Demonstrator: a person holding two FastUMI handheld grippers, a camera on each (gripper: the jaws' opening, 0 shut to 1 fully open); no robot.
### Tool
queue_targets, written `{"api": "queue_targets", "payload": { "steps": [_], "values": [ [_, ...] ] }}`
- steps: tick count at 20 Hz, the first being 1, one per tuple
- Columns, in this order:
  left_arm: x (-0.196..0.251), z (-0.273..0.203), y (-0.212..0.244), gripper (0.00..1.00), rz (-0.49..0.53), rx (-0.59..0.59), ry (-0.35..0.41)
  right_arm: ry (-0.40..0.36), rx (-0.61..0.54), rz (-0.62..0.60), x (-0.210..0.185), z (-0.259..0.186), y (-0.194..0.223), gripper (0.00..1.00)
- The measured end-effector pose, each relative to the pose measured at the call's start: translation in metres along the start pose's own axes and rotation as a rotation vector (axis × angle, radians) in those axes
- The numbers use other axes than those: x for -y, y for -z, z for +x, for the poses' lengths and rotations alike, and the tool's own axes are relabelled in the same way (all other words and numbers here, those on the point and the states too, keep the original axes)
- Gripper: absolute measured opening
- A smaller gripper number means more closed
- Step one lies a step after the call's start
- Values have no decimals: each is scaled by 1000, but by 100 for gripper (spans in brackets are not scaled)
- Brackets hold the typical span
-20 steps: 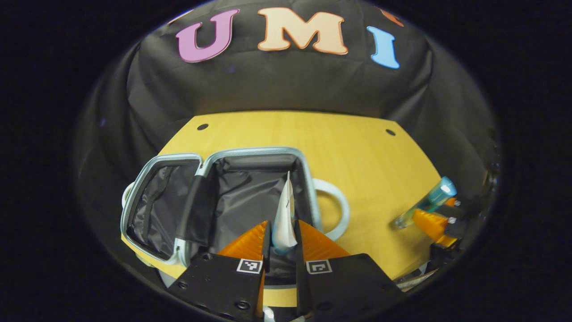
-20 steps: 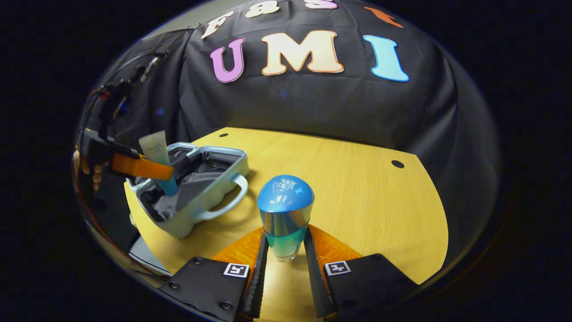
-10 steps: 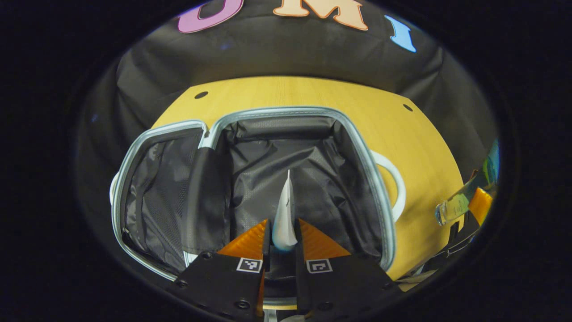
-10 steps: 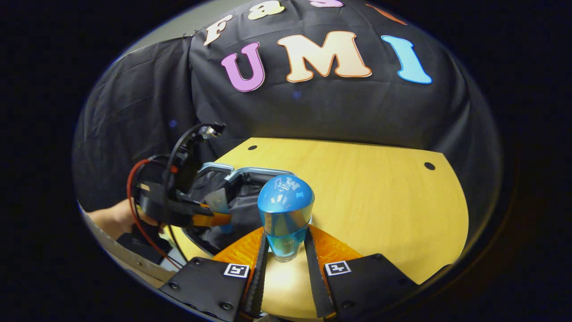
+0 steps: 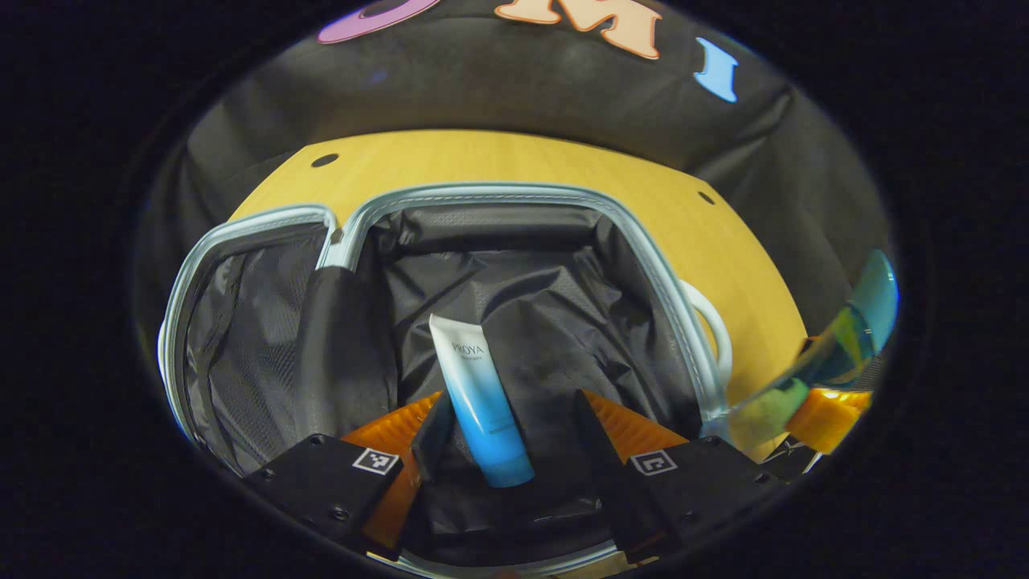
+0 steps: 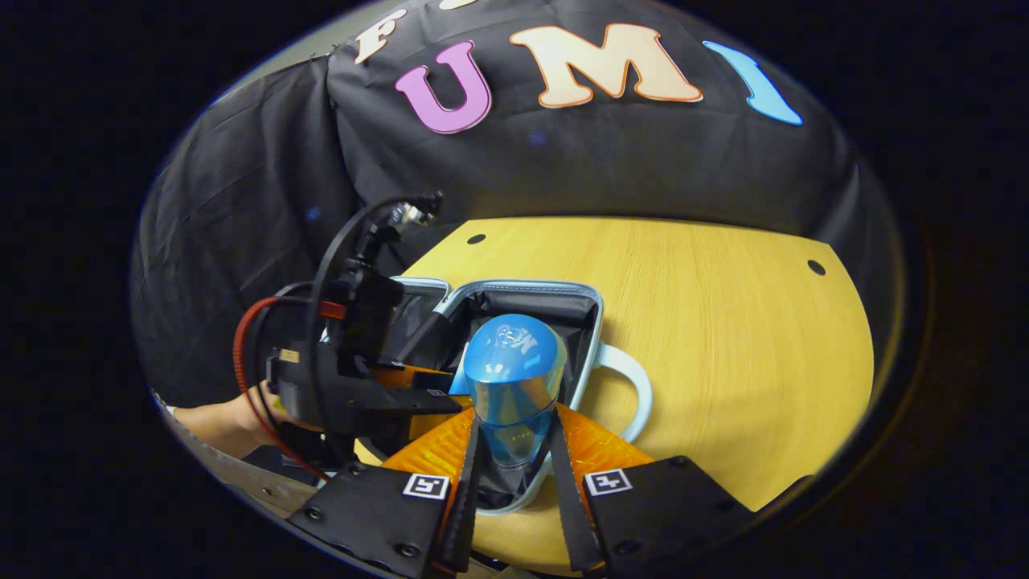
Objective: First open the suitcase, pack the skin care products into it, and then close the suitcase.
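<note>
Now, left gripper (image 5: 506,418): fingers spread wide, low inside the suitcase (image 5: 514,197).
Tube (image 5: 481,398): lying loose on the black lining between those fingers, cap end nearest the camera.
Right gripper (image 6: 513,450): clamped on the blue-capped bottle (image 6: 514,386), held upright above the suitcase's near edge.
Table (image 6: 723,322): suitcase resting open on it.

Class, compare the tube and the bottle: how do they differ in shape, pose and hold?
The tube is flat, white fading to blue; the bottle is round, clear, blue-capped. The tube lies in the suitcase, released by the open left tongs; the bottle stands upright, clamped in the right tongs.
</note>
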State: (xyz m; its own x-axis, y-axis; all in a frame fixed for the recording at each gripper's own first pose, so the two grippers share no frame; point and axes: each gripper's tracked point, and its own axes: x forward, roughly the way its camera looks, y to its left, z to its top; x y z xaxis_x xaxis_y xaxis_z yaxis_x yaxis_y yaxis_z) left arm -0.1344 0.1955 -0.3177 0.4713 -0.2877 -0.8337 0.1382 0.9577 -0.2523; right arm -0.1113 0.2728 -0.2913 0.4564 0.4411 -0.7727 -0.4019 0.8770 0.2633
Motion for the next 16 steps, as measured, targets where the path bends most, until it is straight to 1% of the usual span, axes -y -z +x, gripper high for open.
{"api": "queue_targets", "payload": {
  "steps": [2,3,4,5,7,8,9,10,12,13,14,15,16],
  "values": [
    [-1,-13,-12,87,31,61,21,16,-35,12,-4,15,13,47],
    [-5,-20,-17,92,36,87,27,26,-61,15,-5,23,20,47],
    [-10,-27,-23,87,36,109,28,36,-81,23,-5,31,30,47],
    [-19,-35,-26,88,28,126,23,46,-100,30,-6,40,35,43],
    [-41,-51,-33,88,-9,162,2,69,-137,44,-9,53,48,44],
    [-57,-61,-36,88,-30,178,-15,73,-140,44,-11,59,48,47],
    [-74,-70,-35,88,-48,189,-39,78,-123,51,-14,64,43,43],
    [-89,-80,-35,88,-65,200,-60,88,-124,57,-14,69,43,43],
    [-128,-97,-33,88,-102,215,-120,113,-115,87,-11,78,39,43],
    [-151,-101,-29,88,-123,221,-154,125,-109,101,-11,83,37,46],
    [-171,-108,-27,88,-150,228,-187,136,-112,109,-10,86,37,43],
    [-191,-119,-23,88,-176,237,-217,143,-104,117,-10,87,33,43],
    [-213,-129,-21,88,-203,245,-246,155,-82,119,-9,86,28,46]
  ]
}}
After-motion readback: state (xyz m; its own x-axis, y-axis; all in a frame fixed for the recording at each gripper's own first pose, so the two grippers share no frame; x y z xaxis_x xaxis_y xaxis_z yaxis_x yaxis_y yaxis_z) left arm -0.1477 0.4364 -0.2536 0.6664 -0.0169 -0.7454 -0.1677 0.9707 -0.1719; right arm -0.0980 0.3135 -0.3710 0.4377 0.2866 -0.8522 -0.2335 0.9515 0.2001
